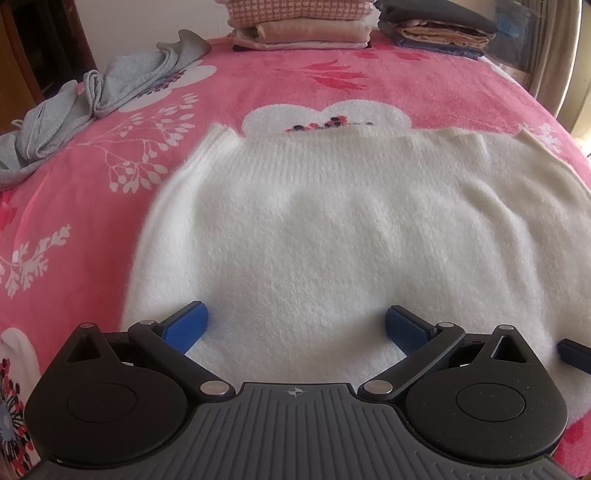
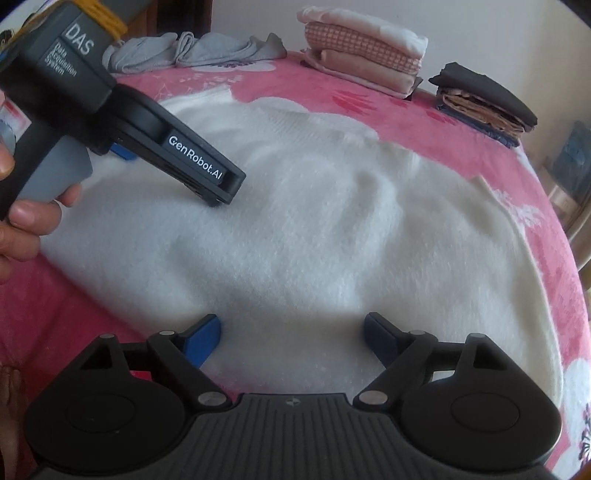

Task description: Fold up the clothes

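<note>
A fluffy white sweater (image 1: pixel 314 229) lies spread flat on the pink flowered bedcover (image 1: pixel 92 206), ribbed hem toward the far side. My left gripper (image 1: pixel 295 328) hovers over the sweater's near edge, blue pads wide apart, nothing between them. In the right wrist view the same sweater (image 2: pixel 314 229) fills the middle. My right gripper (image 2: pixel 291 339) stands open over its near edge with only fabric below. The left gripper's body (image 2: pixel 122 122), held by a hand (image 2: pixel 26 218), points down at the sweater's left part; its pads are mostly hidden there.
A crumpled grey garment (image 1: pixel 74 107) lies at the far left of the bed. Two stacks of folded clothes stand at the back: a pink and cream stack (image 1: pixel 299 26) and a dark-topped stack (image 1: pixel 439 29). The bed's right edge (image 1: pixel 546 107) drops off beside a curtain.
</note>
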The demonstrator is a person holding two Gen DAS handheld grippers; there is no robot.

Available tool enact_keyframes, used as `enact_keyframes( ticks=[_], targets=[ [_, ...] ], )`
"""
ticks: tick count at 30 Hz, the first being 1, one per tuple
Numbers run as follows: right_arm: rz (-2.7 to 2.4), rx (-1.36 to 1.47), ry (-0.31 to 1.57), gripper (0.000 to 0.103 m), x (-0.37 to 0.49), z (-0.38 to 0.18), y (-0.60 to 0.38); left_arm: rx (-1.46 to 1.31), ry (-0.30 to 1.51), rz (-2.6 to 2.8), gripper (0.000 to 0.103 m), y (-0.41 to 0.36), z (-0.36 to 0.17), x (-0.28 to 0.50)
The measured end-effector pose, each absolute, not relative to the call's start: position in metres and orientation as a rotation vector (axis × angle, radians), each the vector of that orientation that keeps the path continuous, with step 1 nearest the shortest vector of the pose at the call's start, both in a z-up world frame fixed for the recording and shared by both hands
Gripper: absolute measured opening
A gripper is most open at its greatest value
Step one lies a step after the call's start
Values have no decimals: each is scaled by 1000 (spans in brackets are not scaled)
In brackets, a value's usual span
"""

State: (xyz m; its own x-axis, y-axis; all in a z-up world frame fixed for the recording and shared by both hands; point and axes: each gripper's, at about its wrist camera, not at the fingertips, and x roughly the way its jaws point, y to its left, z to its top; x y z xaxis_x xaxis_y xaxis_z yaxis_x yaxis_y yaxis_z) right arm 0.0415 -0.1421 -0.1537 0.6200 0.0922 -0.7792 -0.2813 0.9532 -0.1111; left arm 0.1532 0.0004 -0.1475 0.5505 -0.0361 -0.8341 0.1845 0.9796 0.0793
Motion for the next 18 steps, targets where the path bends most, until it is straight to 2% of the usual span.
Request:
enact_keyframes(
  ticks=[14, 18],
  targets=[
    [215, -221, 880, 91, 46, -155, -142, 204, 977, -158, 103, -2, -138, 151],
    [216, -211, 881, 91, 47, -155, -143, 144, 827, -236, 103, 17, -112, 121]
  ],
)
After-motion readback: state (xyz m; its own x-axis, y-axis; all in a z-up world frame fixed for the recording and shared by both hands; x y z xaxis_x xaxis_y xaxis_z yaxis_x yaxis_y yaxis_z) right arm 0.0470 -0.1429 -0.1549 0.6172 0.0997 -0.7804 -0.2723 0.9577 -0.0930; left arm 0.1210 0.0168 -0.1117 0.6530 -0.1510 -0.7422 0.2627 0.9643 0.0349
